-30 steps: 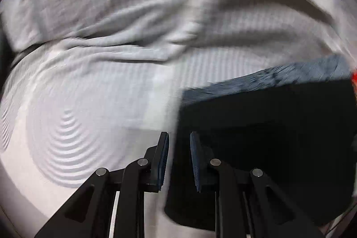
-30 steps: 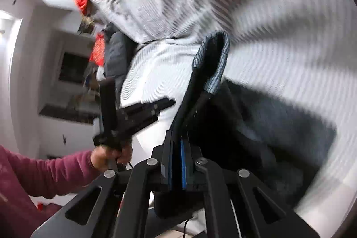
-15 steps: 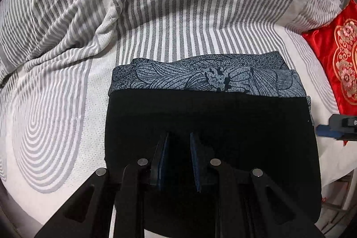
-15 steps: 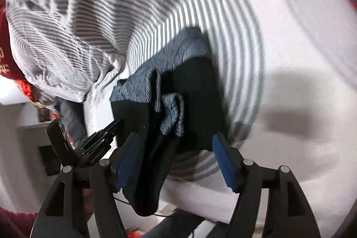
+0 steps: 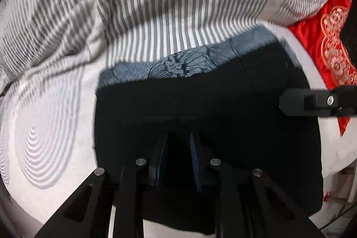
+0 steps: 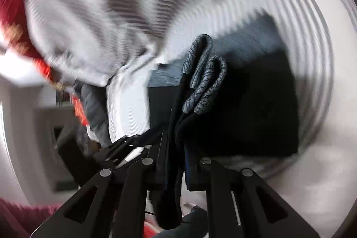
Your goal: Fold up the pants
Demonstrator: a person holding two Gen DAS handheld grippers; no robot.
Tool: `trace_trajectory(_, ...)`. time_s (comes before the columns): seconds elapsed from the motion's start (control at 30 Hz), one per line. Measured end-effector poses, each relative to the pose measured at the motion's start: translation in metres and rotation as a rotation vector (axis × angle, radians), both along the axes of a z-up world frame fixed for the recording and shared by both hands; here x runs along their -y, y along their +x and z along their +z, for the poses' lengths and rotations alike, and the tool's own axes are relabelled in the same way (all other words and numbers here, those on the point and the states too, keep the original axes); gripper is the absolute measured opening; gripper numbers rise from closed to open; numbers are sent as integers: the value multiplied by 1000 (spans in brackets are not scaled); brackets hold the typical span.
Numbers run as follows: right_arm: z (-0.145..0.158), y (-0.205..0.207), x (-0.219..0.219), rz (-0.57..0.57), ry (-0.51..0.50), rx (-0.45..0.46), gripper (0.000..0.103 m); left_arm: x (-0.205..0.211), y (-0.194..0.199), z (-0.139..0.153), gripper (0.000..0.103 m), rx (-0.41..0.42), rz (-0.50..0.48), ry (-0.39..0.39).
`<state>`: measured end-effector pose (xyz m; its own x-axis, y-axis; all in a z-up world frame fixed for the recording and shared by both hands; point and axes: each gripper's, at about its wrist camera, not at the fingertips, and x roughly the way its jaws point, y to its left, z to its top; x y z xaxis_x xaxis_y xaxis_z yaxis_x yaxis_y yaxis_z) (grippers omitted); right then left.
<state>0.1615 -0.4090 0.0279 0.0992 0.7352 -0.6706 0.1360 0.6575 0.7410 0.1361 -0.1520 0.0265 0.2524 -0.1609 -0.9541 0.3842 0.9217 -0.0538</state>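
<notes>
The black pants (image 5: 223, 108) lie folded on the striped bed sheet (image 5: 156, 3), with a blue-grey patterned band (image 5: 178, 64) along their far edge. My left gripper (image 5: 177, 144) hovers over the near part of the pants, its jaws a small gap apart with nothing between them. My right gripper (image 6: 176, 144) is shut on the side edge of the pants (image 6: 245, 108) and lifts the layered edge, whose patterned band (image 6: 203, 81) stands up in folds. The right gripper also shows at the right in the left wrist view (image 5: 312, 102).
A red embroidered cushion (image 5: 330, 41) lies at the right on the bed. The bunched striped duvet (image 6: 100, 15) lies behind the pants. The bed's near edge (image 5: 334, 173) drops off at the lower right. Room furniture shows blurred at the left of the right wrist view.
My right gripper has closed from wide open onto the side edge of the pants and raised it. The left gripper has moved closer over the pants, jaws unchanged.
</notes>
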Motion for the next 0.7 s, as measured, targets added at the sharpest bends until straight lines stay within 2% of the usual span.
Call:
trace_trajectory(0.07, 19, 15, -4, 39, 4, 48, 12, 0, 6, 13, 21, 30, 29, -13)
trace_trajectory(0.2, 33, 38, 4, 88, -19, 102, 11, 11, 17, 27, 21, 53, 68, -51)
trace_trajectory(0.27, 25, 48, 13, 100, -47, 101, 11, 26, 21, 18, 21, 50, 72, -29)
trace_trajectory(0.33, 3, 55, 20, 129, -122, 72, 11, 39, 24, 0, 21, 22, 72, -5)
trace_trajectory(0.4, -33, 55, 25, 172, -250, -15, 16, 47, 27, -23, 21, -45, 70, 20)
trace_trajectory(0.47, -57, 48, 33, 175, -318, -107, 33, 44, 26, -30, 21, -81, 85, -1)
trace_trajectory(0.5, -55, 44, 38, 147, -300, -104, 33, 40, 24, -27, 21, -76, 90, -4)
trace_trajectory(0.57, -44, 36, 49, 90, -307, -86, 47, 29, 23, -21, 22, -73, 104, 20)
trace_trajectory(0.6, -36, 33, 54, 61, -326, -80, 50, 21, 22, -18, 22, -81, 114, 25)
trace_trajectory(0.7, -13, 28, 59, 29, -382, -54, 51, -8, 31, -12, 22, -104, 168, 41)
